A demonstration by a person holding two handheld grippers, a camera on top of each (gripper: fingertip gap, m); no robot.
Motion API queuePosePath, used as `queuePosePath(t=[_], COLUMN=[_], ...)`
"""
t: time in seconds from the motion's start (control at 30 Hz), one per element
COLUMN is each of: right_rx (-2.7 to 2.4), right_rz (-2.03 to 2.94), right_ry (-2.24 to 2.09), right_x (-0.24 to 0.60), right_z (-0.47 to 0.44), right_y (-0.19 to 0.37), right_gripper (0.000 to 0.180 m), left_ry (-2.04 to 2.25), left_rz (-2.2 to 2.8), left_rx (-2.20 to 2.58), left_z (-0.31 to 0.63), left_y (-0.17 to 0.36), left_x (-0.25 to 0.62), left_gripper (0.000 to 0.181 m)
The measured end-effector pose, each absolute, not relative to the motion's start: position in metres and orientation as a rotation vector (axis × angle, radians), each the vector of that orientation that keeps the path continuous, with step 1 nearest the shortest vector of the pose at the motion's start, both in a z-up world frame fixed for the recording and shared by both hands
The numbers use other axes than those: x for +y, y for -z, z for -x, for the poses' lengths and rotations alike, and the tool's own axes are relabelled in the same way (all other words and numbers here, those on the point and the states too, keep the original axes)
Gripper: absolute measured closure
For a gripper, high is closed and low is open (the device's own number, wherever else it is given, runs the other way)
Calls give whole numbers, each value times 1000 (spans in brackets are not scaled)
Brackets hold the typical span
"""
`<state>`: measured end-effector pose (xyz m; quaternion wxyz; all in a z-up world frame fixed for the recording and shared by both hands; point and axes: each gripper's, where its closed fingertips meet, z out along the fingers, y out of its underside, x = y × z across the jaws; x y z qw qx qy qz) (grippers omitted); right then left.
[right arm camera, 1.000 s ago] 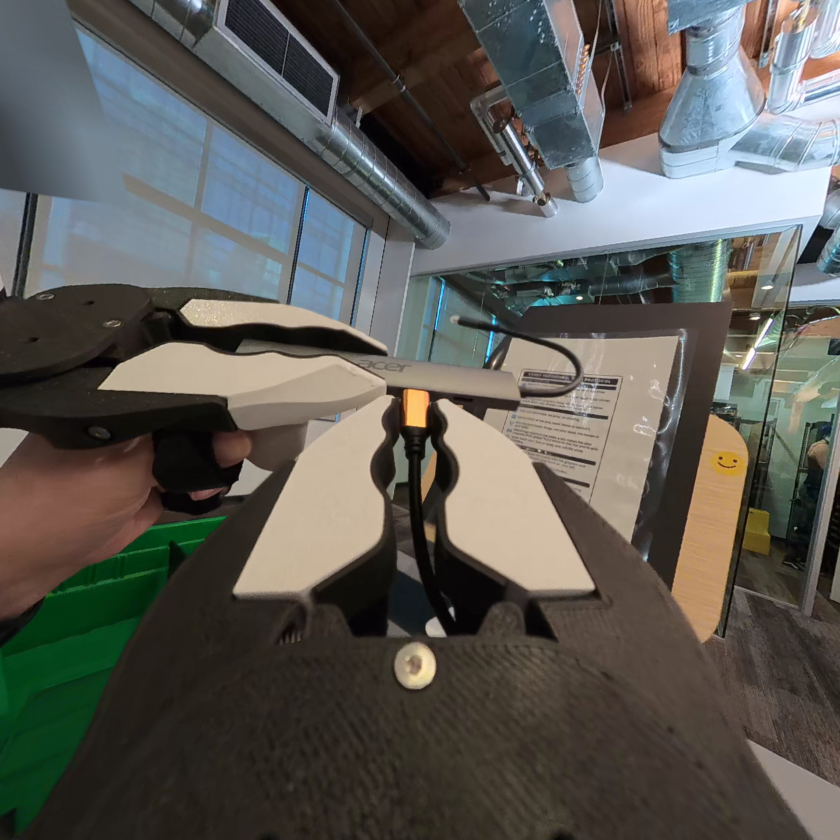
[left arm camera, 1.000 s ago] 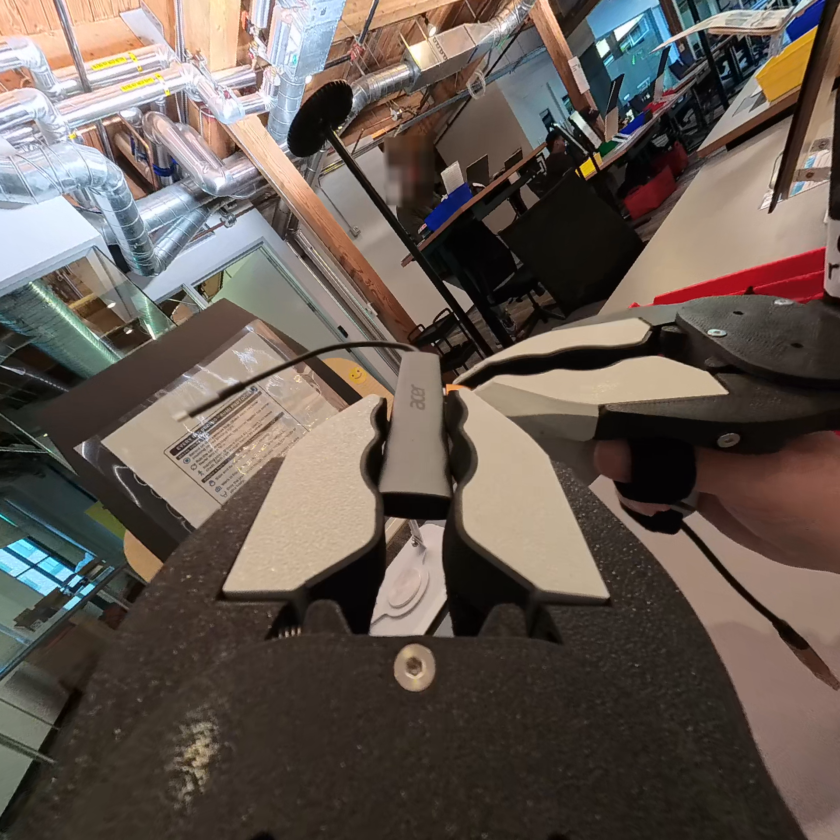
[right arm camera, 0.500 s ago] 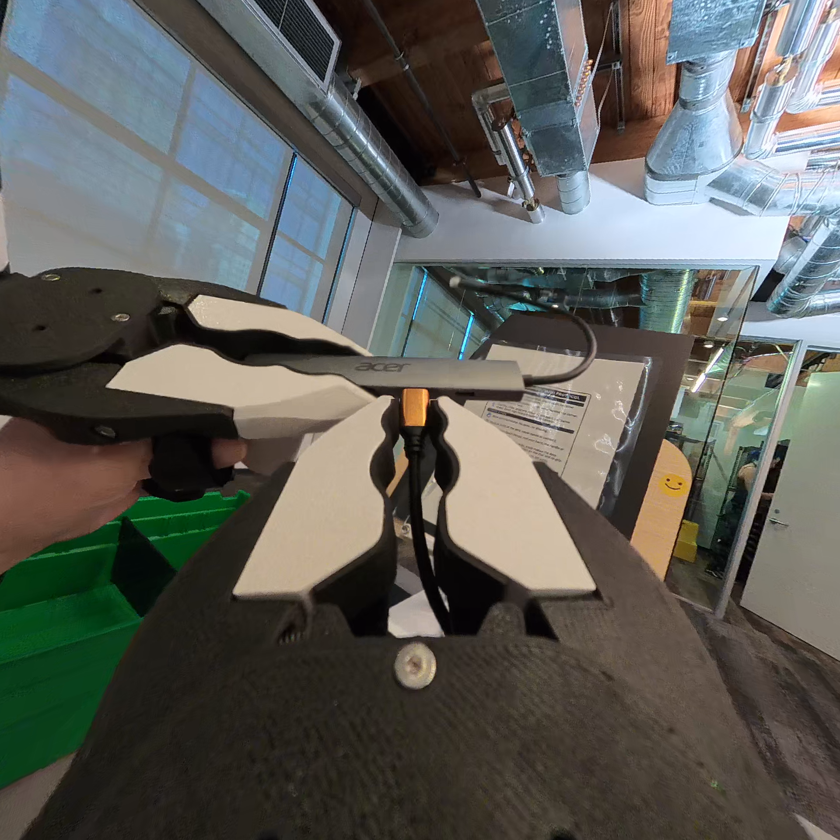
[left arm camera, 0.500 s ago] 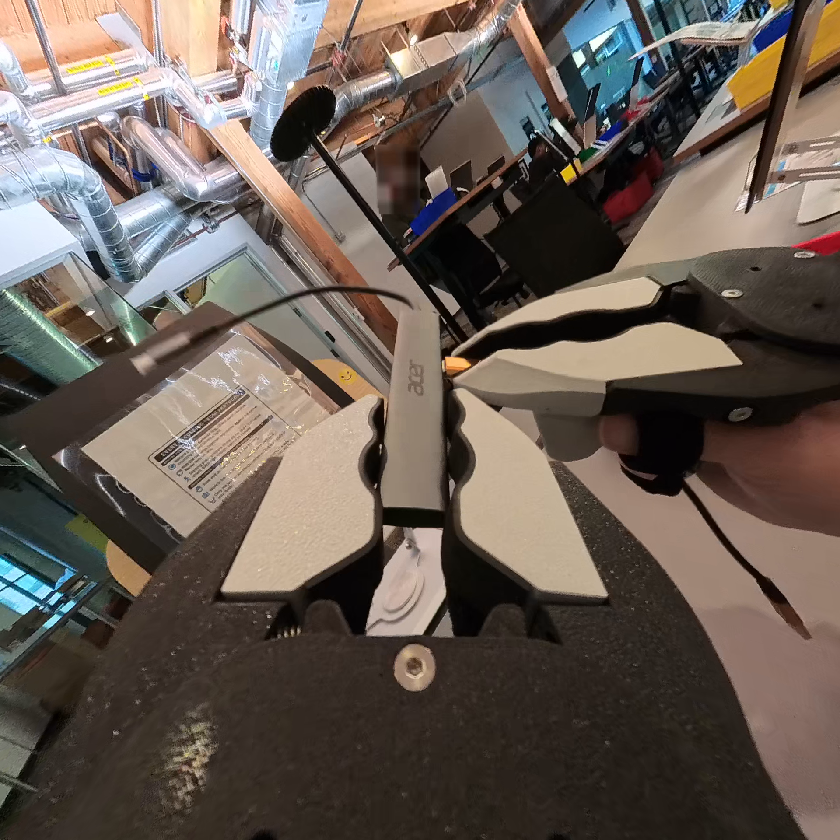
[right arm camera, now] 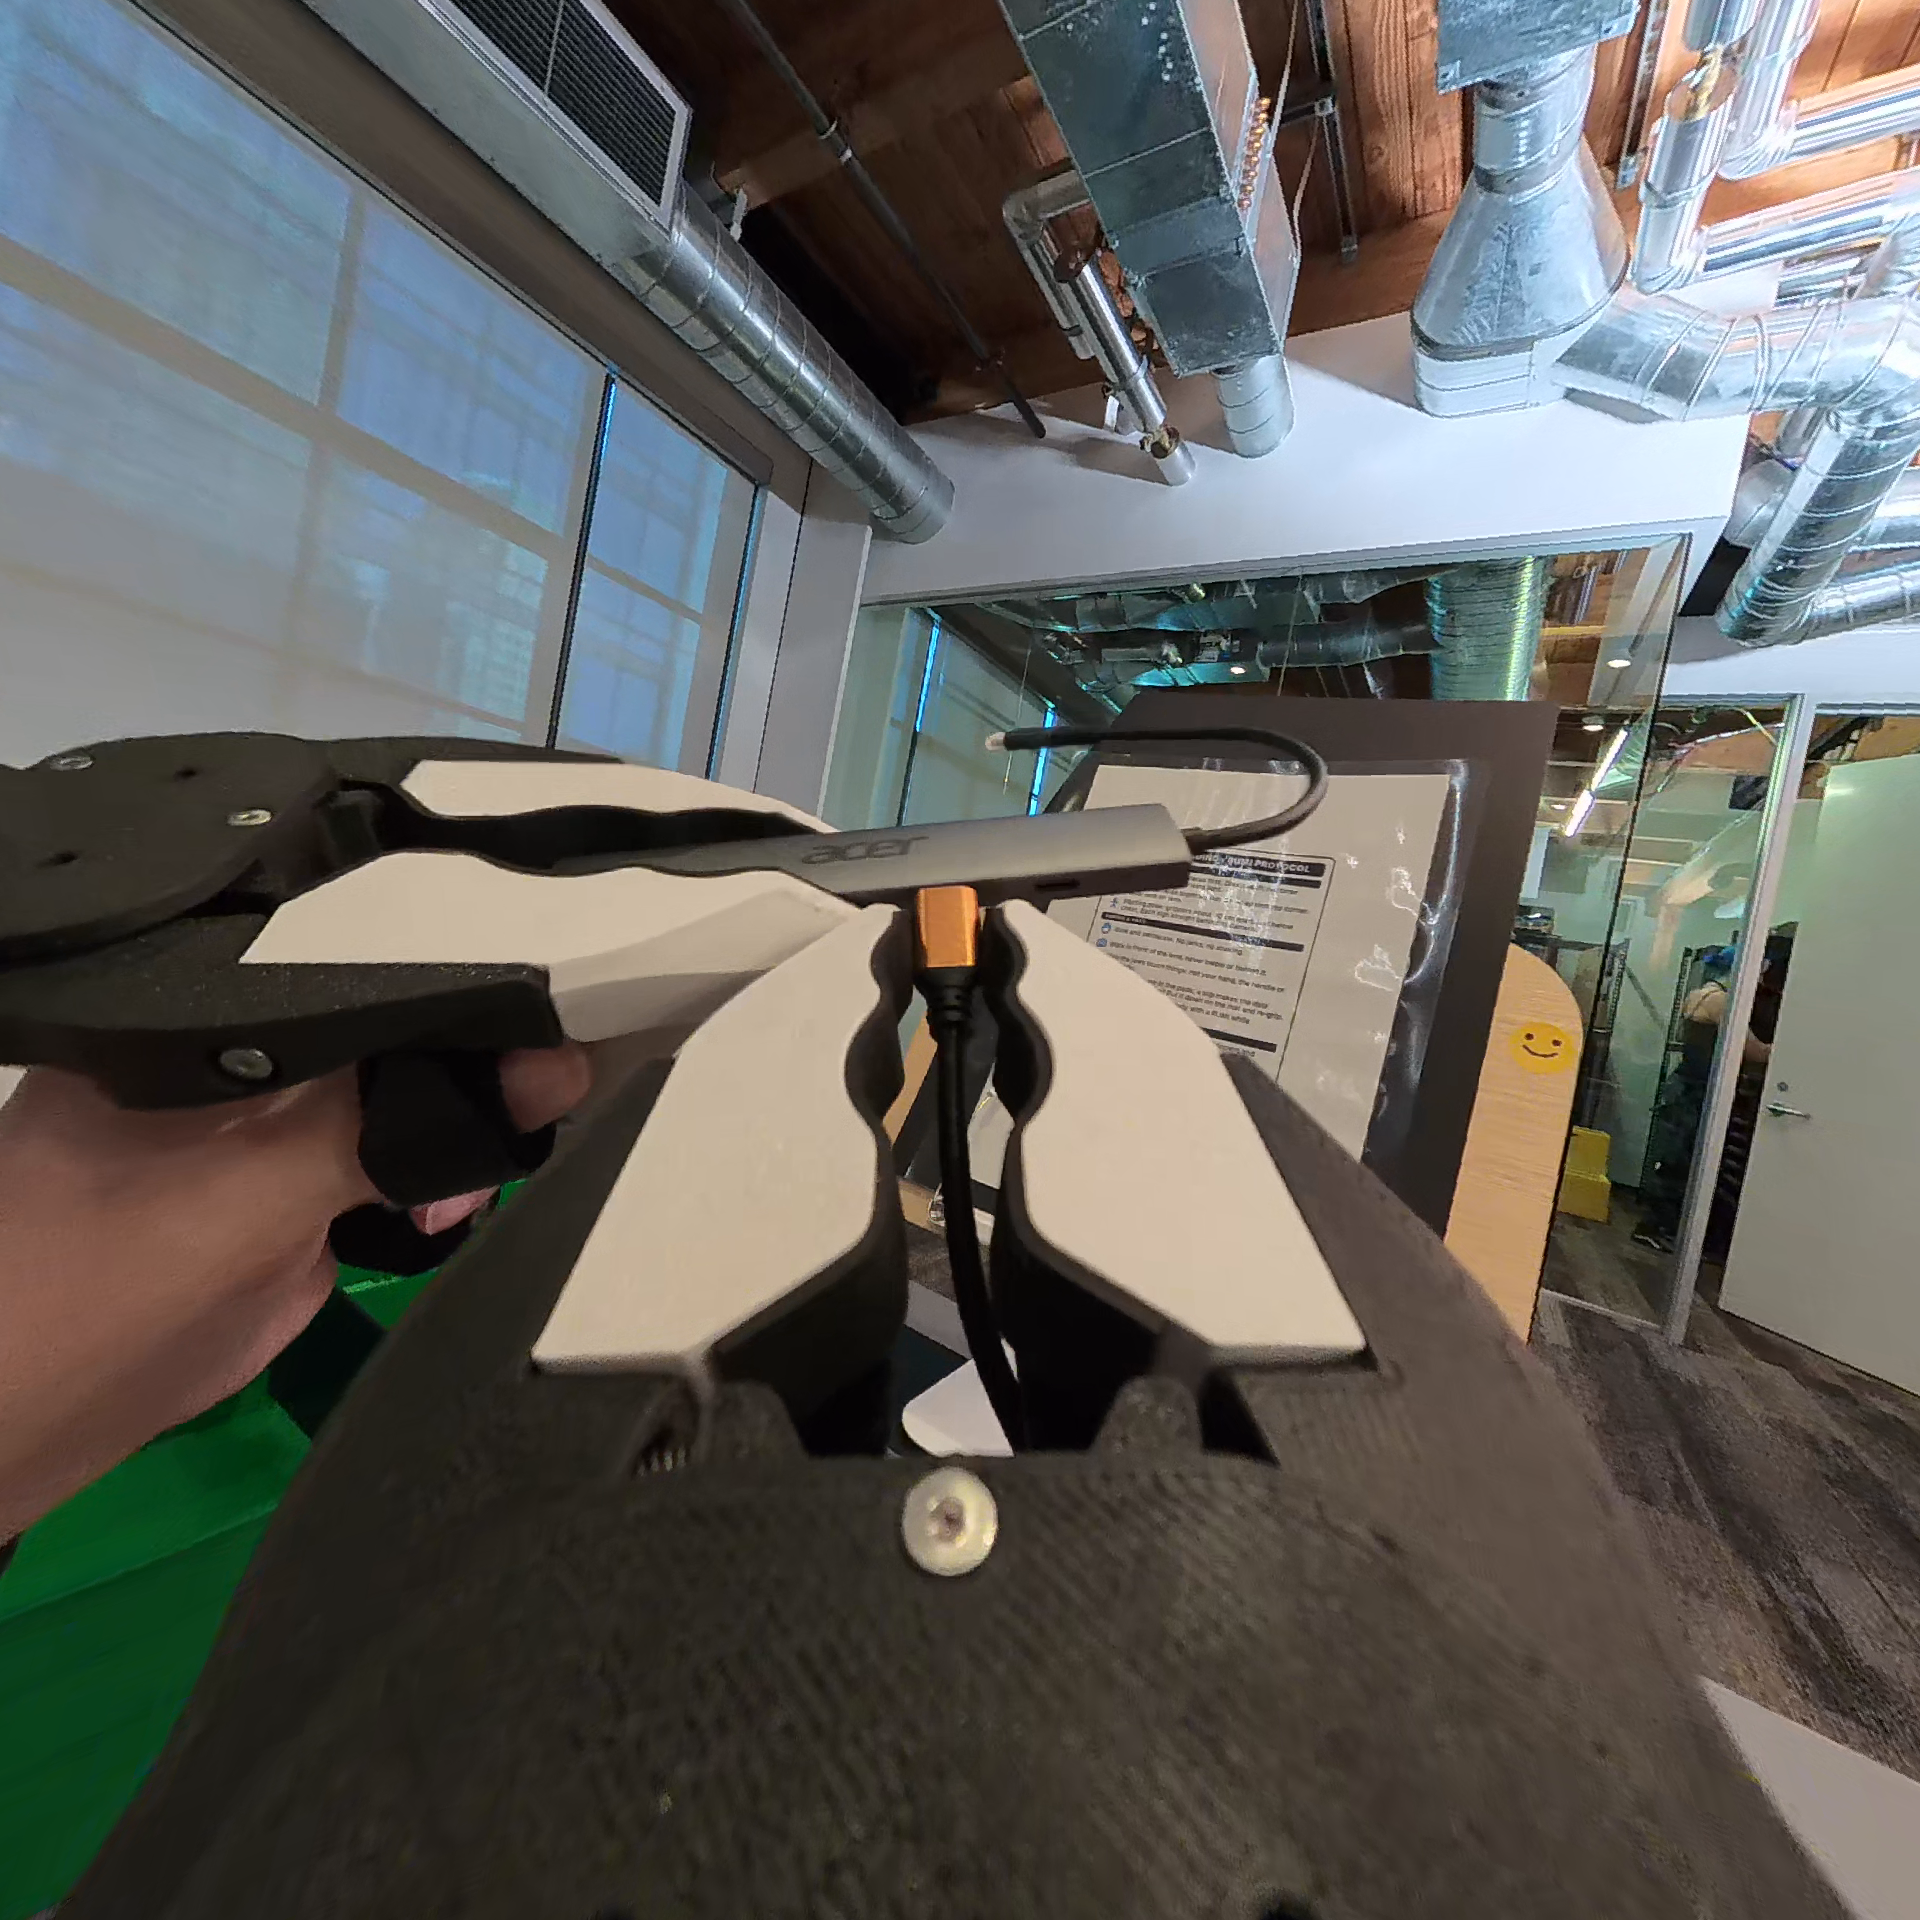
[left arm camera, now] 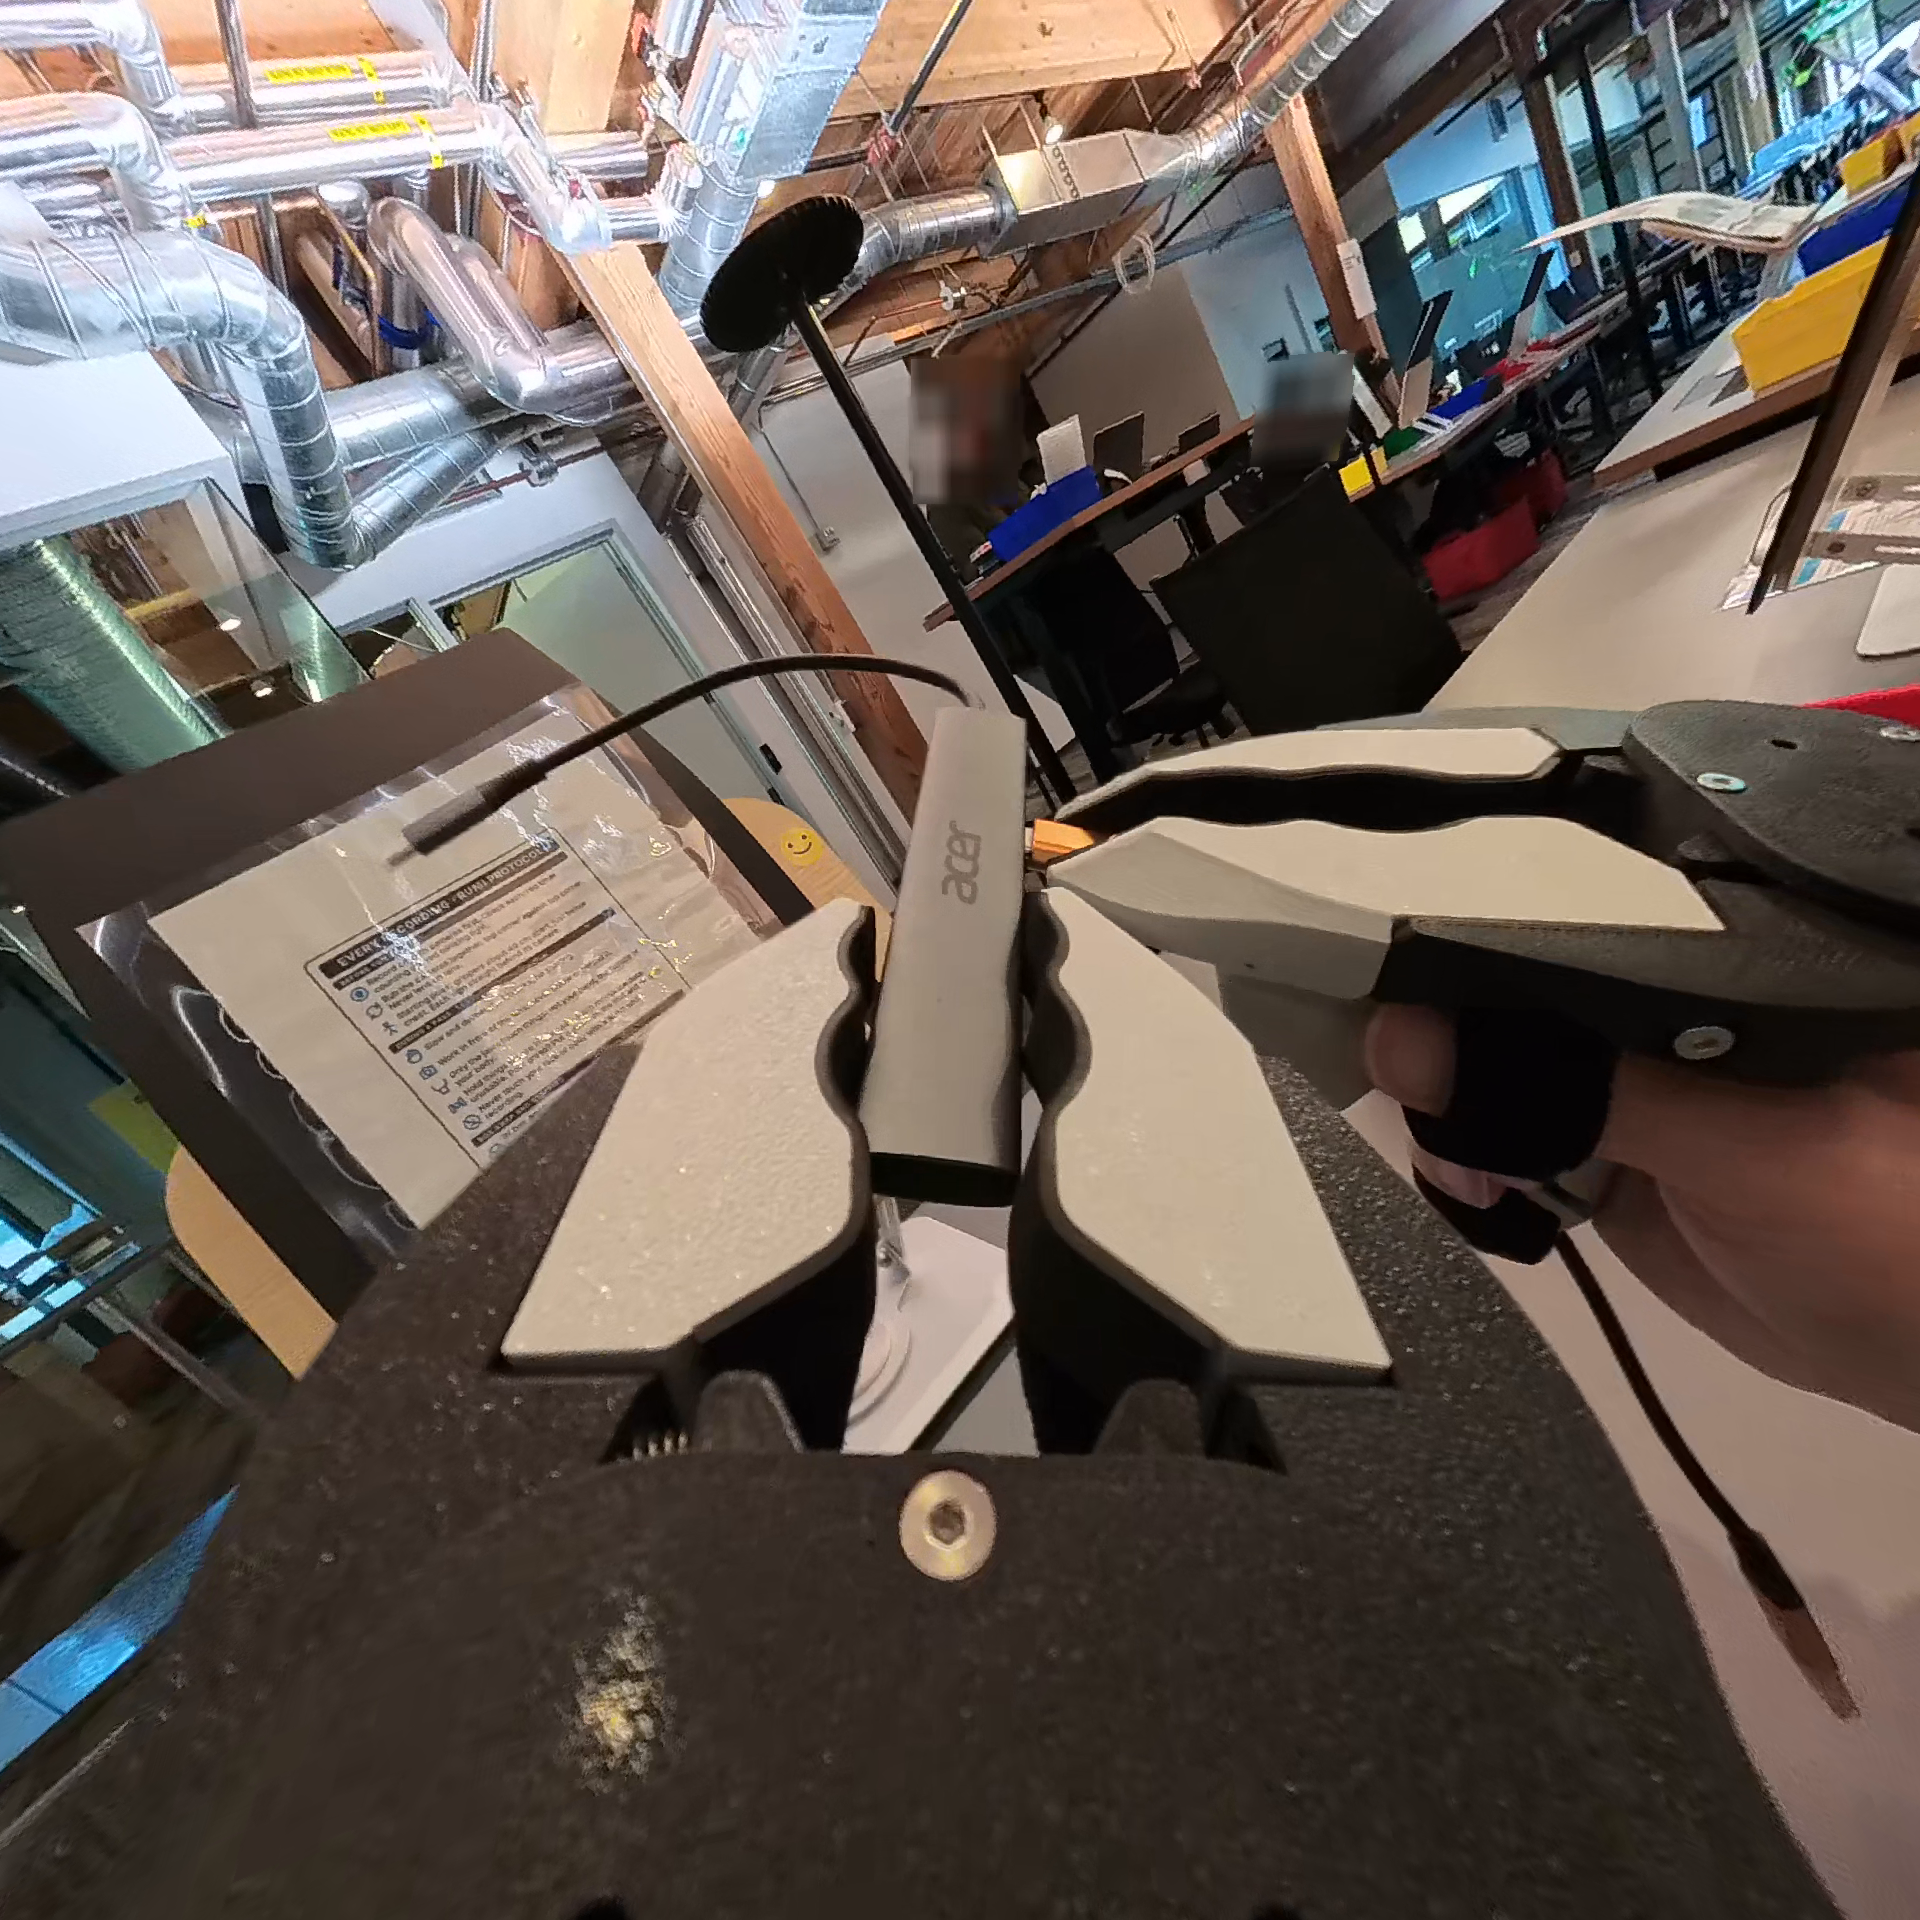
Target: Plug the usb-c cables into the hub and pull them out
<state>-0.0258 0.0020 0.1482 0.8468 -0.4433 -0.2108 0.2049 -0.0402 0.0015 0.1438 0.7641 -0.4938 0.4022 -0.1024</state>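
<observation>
A slim grey hub (left arm camera: 951,956) is held in the air, pointing away, with its own short black cable (left arm camera: 727,691) curling off its far end. My left gripper (left arm camera: 948,914) is shut on the hub. In the right wrist view the hub (right arm camera: 935,857) lies crosswise above my right gripper (right arm camera: 948,909), which is shut on an orange-collared usb-c plug (right arm camera: 945,925) seated in the hub's side. Its black cable (right arm camera: 966,1195) runs back between the fingers. The right gripper (left arm camera: 1049,842) shows at the hub's right side in the left wrist view, with the cable's free end (left arm camera: 1797,1642) hanging below.
A black board with a clear-sleeved printed sheet (left arm camera: 468,987) stands behind the hub. A white table (left arm camera: 1662,623) stretches to the right with a red bin (left arm camera: 1870,707). A green bin (right arm camera: 156,1558) sits low on the left in the right wrist view.
Both grippers and the hub have swung and tilted together against the background. The grips on hub and plug are unchanged, and the plug stays at the hub's side.
</observation>
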Motion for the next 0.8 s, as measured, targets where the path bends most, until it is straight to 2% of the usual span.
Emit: queuePosePath(t=[0.03, 0.8], right_rx=[-440, -472], right_rz=[938, 1009], right_ry=[-429, -485], right_x=[3, 3], right_z=[26, 35], right_y=[-148, -142], right_gripper=[166, 166], left_ry=[222, 173], left_rz=[1076, 1104], left_rx=[877, 981], left_z=[41, 48], left_y=[-143, -140], left_x=[2, 4], left_gripper=[155, 156])
